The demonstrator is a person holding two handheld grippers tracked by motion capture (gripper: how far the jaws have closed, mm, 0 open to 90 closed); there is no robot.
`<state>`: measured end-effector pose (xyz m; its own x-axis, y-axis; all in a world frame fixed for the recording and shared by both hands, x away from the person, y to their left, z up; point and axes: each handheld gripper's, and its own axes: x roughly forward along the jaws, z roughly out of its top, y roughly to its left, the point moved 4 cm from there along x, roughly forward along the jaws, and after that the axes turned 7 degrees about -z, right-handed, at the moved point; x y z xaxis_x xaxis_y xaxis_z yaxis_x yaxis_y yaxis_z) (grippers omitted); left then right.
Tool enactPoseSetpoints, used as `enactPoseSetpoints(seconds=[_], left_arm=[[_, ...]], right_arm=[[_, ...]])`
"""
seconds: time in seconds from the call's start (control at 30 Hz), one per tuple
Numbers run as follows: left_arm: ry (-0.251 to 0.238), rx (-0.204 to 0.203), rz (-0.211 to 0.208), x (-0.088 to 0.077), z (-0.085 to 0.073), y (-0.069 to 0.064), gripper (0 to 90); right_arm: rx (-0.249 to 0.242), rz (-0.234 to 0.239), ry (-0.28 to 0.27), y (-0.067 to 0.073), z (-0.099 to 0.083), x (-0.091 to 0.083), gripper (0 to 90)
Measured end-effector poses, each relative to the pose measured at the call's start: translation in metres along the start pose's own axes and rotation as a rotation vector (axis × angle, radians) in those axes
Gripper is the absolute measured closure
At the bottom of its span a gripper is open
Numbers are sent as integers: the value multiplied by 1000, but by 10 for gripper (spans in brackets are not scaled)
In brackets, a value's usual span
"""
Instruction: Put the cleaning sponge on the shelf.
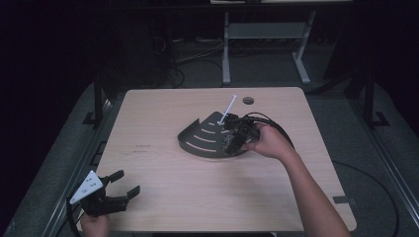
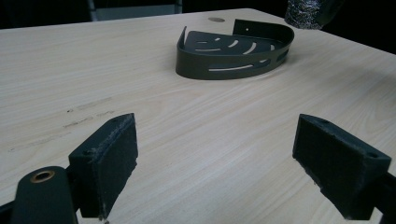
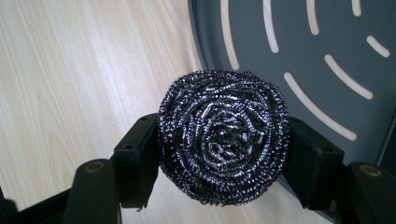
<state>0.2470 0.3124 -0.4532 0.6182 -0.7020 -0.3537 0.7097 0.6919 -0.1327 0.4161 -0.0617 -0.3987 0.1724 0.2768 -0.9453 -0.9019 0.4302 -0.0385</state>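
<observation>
the steel wool scourer sits squeezed between the two black jaws of the right tool, gripped across its middle so the coiled face looks back at the camera. it hangs over the near rim of the dark slotted corner caddy, partly above the tray floor and partly above bare wood, which reads as a carry toward setting it inside. in the high view the right tool hovers at the caddy's right side, with the hand behind it. a white stick pokes up from the caddy's far edge, a thing to steer clear of.

the caddy has a raised wall round its curve, so the scourer likely has to clear that lip before lowering. the bench around it is open on all sides. the left tool rests near the bench's front left corner, jaws spread wide and holding nothing, well apart from the caddy.
</observation>
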Motion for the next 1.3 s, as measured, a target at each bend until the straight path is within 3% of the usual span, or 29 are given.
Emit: enactPoseSetpoints(seconds=[0.27, 0.37, 0.67, 1.3], left_arm=[[3, -1, 0, 0, 0, 0, 133], [2, 1, 0, 0, 0, 0, 133], [1, -3, -1, -1, 0, 1, 133], [2, 0, -3, 0, 0, 0, 133]], right_arm=[[-3, -3, 26, -5, 9, 3, 334], [10, 10, 12, -8, 12, 5, 334], [47, 13, 37, -21, 11, 18, 334], [94, 29, 34, -37, 10, 29, 334]])
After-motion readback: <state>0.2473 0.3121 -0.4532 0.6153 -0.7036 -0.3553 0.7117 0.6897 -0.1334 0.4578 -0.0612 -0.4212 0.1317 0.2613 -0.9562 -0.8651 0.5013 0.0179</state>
